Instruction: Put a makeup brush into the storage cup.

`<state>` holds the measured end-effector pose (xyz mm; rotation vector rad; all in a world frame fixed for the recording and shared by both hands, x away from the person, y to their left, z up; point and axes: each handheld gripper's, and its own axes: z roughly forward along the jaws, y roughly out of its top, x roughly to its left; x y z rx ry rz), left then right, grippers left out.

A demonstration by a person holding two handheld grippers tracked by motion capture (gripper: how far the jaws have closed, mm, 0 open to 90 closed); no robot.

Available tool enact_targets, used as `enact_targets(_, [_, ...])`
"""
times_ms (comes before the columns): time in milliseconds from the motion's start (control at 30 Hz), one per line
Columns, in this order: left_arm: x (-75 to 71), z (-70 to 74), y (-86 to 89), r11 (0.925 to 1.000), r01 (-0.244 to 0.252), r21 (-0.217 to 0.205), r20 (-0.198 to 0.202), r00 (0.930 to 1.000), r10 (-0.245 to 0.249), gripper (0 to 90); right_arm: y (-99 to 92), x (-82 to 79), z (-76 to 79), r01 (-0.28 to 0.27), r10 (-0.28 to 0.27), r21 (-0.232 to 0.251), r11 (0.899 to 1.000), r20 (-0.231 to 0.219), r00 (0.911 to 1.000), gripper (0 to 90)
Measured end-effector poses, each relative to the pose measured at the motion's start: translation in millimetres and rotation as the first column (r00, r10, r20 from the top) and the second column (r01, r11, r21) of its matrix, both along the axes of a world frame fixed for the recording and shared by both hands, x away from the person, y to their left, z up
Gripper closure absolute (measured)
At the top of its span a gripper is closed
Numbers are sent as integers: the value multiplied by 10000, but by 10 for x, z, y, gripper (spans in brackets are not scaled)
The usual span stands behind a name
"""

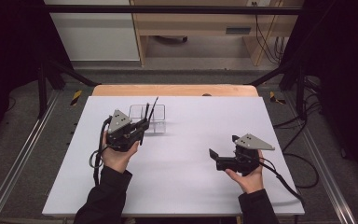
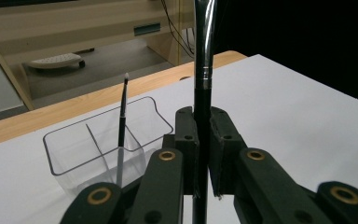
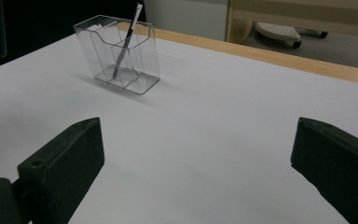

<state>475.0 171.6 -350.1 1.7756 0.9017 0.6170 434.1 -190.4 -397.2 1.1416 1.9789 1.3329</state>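
Note:
A clear plastic organizer (image 1: 160,122) with compartments stands on the white table top, left of centre toward the far edge. A thin black brush (image 1: 146,112) with a pale tip leans upright inside it. My left gripper (image 1: 143,127) is just left of the organizer, shut on a second brush (image 1: 154,106), whose black handle and silver ferrule (image 2: 203,60) rise nearly upright between the jaws. In the left gripper view the organizer (image 2: 70,140) and its brush (image 2: 122,116) are close by on the left. My right gripper (image 1: 223,146) hovers at the table's right, open and holding nothing (image 3: 200,172); the organizer (image 3: 140,70) is far ahead.
The white board (image 1: 182,186) covers a wooden table whose far edge (image 1: 175,90) shows. Wooden shelving (image 1: 191,23) and a white cabinet stand beyond it. Black frame bars (image 1: 168,9) and floor rails surround the table; cables (image 1: 307,172) lie at the right.

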Motion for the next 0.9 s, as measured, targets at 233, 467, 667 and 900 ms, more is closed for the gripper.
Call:
enact_targets(233, [103, 28, -2, 10000, -4, 62, -61, 10000, 5, 828, -24, 9, -29, 62, -61, 24, 10000, -103, 9999, 35])
enact_targets(467, [199, 93, -37, 9999, -36, 97, 23, 10000, 36, 828, -80, 2, -47, 207, -206, 59, 9998, -129, 9997, 37])
enact_targets(667, [270, 140, -68, 9999, -27, 141, 208, 9998, 24, 829, -102, -3, -54, 256, -255, 49, 9997, -164, 9995, 36])
enact_targets(900, [353, 167, -93, 9996, -91, 256, 217, 9997, 86, 828, -130, -10, -46, 322, -321, 47, 9995, -144, 9994, 33])
